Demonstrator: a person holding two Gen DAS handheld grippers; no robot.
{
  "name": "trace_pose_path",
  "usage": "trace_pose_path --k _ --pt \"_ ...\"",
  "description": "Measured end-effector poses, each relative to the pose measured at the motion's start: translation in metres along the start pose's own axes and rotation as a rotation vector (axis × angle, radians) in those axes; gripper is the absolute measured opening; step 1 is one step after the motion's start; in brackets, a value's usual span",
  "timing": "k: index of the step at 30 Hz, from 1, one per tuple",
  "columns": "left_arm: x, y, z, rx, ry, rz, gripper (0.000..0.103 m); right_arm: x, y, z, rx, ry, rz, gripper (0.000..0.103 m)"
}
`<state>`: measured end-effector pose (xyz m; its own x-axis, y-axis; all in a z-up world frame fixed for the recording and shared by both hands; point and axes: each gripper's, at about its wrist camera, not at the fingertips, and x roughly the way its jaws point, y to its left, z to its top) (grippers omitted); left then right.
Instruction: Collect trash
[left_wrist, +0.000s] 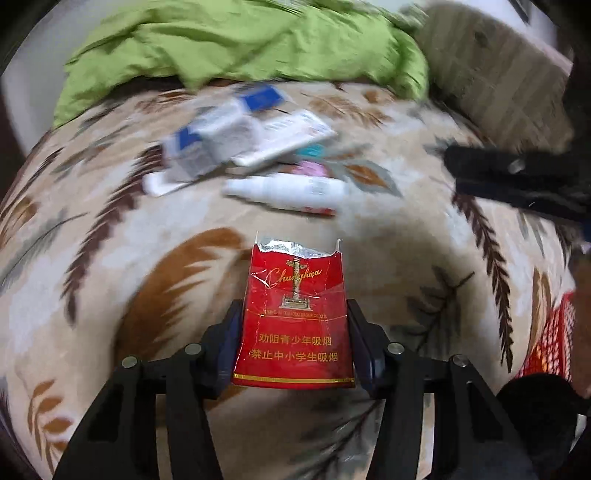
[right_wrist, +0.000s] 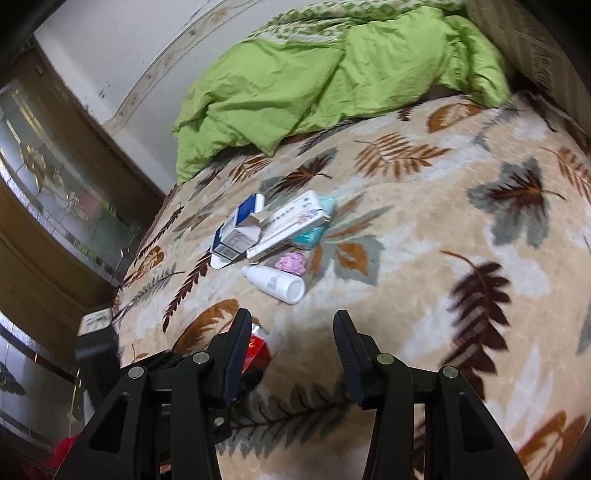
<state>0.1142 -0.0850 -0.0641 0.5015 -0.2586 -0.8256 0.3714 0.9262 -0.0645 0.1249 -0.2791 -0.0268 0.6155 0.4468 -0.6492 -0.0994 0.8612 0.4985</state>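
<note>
My left gripper (left_wrist: 293, 339) is shut on a torn-open red cigarette pack (left_wrist: 295, 314) and holds it above the leaf-patterned blanket (left_wrist: 110, 229). The pack shows partly behind my right gripper's left finger (right_wrist: 256, 349). My right gripper (right_wrist: 291, 343) is open and empty over the blanket (right_wrist: 424, 258); it appears at the right in the left wrist view (left_wrist: 509, 181). Beyond lie a white bottle (right_wrist: 275, 282) (left_wrist: 288, 192), a blue-white box (right_wrist: 236, 230) (left_wrist: 207, 144), a long white box (right_wrist: 291, 221) (left_wrist: 288, 136), a teal packet (right_wrist: 317, 229) and a pink wrapper (right_wrist: 291, 263).
A crumpled green duvet (right_wrist: 314, 74) lies at the far end of the bed. A striped pillow (left_wrist: 491, 70) is at the right. A wooden door with patterned glass (right_wrist: 48, 177) stands left. A red mesh basket (left_wrist: 550, 339) shows at the right edge.
</note>
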Motion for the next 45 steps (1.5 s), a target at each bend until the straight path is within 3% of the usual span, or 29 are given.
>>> trace_pose_path --k 3,9,12,17,24,27,34,40,45 --pt "-0.019 0.027 0.0 -0.09 -0.071 0.058 0.052 0.022 0.007 0.009 -0.033 0.033 0.021 0.049" --pt "-0.019 0.063 0.004 -0.226 -0.097 0.089 0.052 0.082 0.015 0.033 -0.094 0.116 0.032 0.049" --pt "-0.02 0.071 0.004 -0.25 -0.108 0.09 0.052 0.1 0.016 0.036 -0.107 0.141 0.018 0.047" --pt "-0.018 0.075 0.006 -0.269 -0.105 0.077 0.052 0.112 0.028 0.023 -0.113 0.22 0.069 0.042" --pt "-0.018 0.074 0.007 -0.271 -0.108 0.076 0.052 0.132 0.041 0.02 -0.145 0.225 0.006 0.042" --pt "-0.017 0.076 0.006 -0.283 -0.105 0.07 0.052 0.139 0.045 0.014 -0.169 0.231 -0.033 0.034" --pt "-0.025 0.068 0.005 -0.257 -0.147 0.088 0.052 0.094 0.062 -0.004 -0.242 0.107 -0.137 0.032" --pt "-0.044 0.046 -0.001 -0.203 -0.207 0.123 0.052 0.032 0.07 -0.022 -0.214 -0.072 -0.142 0.032" --pt "-0.059 0.032 -0.017 -0.182 -0.226 0.151 0.052 0.001 0.074 -0.042 -0.21 -0.153 -0.146 0.032"
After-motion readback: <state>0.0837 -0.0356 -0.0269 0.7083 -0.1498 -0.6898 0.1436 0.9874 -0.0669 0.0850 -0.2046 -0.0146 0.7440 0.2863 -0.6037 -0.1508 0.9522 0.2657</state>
